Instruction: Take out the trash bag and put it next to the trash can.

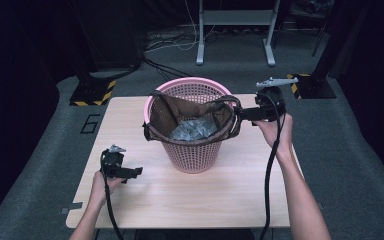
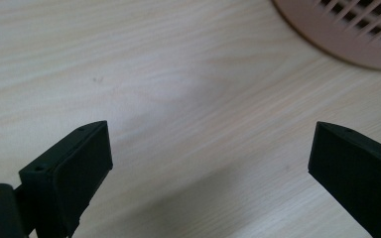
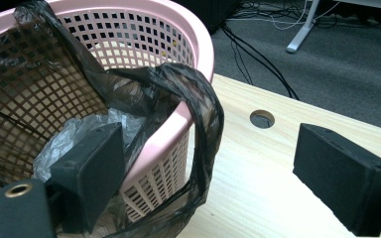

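Grey carpet runs round a pale wooden bench (image 1: pixel 190 200), with cables and a white desk frame on the floor beyond its far edge. Near the bench's left edge, toward the near side, the left tool (image 1: pixel 130 172) sits in the person's left hand (image 1: pixel 101 186), raised a little above the wood and pointing right; in the left gripper view its jaws stand wide apart with bare woodgrain between them and the basket's foot at the upper right, so it is released and grasps nothing. At the middle of the bench, toward the far edge, stands a pink basket (image 1: pixel 192 155) with a lattice wall. A dark plastic bag (image 1: pixel 180 111) lines it, its mouth draped partly over the rim, and crumpled pale plastic (image 1: pixel 194 129) lies inside. At the basket's right rim the right tool (image 1: pixel 246 114) is held in the right hand (image 1: pixel 276 131), pointing left. The right gripper view shows its jaws spread wide, one over the basket's inside and one over the bench, with a loop of the bag (image 3: pixel 203 129) hanging over the rim between them, untouched by either pad: released too. A round hole (image 3: pixel 262 119) pierces the bench just past the loop.
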Motion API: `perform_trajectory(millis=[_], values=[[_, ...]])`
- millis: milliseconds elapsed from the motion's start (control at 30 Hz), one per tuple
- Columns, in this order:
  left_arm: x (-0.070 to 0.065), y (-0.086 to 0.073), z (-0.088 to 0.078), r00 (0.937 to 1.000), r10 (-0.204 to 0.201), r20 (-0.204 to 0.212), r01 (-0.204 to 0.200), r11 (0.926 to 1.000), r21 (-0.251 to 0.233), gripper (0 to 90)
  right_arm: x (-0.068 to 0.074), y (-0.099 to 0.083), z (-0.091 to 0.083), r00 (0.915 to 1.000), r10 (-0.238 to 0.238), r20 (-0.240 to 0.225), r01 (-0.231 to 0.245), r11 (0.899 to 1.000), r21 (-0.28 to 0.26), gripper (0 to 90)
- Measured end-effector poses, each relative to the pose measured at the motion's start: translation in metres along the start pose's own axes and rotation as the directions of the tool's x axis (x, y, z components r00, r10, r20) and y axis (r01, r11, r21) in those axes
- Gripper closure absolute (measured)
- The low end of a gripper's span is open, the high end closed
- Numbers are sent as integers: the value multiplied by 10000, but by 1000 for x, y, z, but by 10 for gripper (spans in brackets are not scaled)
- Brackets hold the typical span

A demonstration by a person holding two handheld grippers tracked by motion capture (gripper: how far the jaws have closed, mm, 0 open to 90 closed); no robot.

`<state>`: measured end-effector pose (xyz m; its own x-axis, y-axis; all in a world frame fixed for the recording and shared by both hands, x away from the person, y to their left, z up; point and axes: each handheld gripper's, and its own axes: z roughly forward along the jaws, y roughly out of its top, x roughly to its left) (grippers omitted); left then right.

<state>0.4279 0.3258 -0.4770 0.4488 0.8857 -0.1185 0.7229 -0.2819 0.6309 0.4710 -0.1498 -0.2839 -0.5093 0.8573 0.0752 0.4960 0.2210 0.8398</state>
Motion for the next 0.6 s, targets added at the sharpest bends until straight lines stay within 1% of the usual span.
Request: perform_trajectory(millis=[100, 167, 267, 333, 433, 500, 600], values=[[-1, 17, -9, 9994, 338, -71, -338, 9994, 35, 43, 1, 4, 1, 9999, -135, -18, 135, 9999, 87, 139], [-1, 29, -15, 9990, 454, 43, -454, 9990, -15, 51, 1, 6, 3, 9996, -261, 64, 260, 9995, 166, 146], [-2, 46, -22, 9973, 707, -186, -707, 9975, -15, 62, 3, 10, 6, 9995, -324, 65, 322, 9992, 219, 161], [-3, 57, -27, 9960, 863, -220, -863, 9963, -21, 67, 4, 12, 8, 9992, -397, 63, 396, 9989, 267, 181], [-4, 71, -34, 9941, 1068, -164, -1069, 9943, -50, 77, 5, 15, 11, 9991, -428, 27, 426, 9985, 336, 200], [-3, 80, -40, 9940, 1092, -90, -1094, 9939, -155, 84, 6, 17, 13, 9987, -510, 34, 509, 9980, 384, 208], [-1, 93, -48, 9941, 1083, 36, -1081, 9934, -386, 94, 8, 19, 15, 9987, -502, 41, 500, 9979, 402, 226]])
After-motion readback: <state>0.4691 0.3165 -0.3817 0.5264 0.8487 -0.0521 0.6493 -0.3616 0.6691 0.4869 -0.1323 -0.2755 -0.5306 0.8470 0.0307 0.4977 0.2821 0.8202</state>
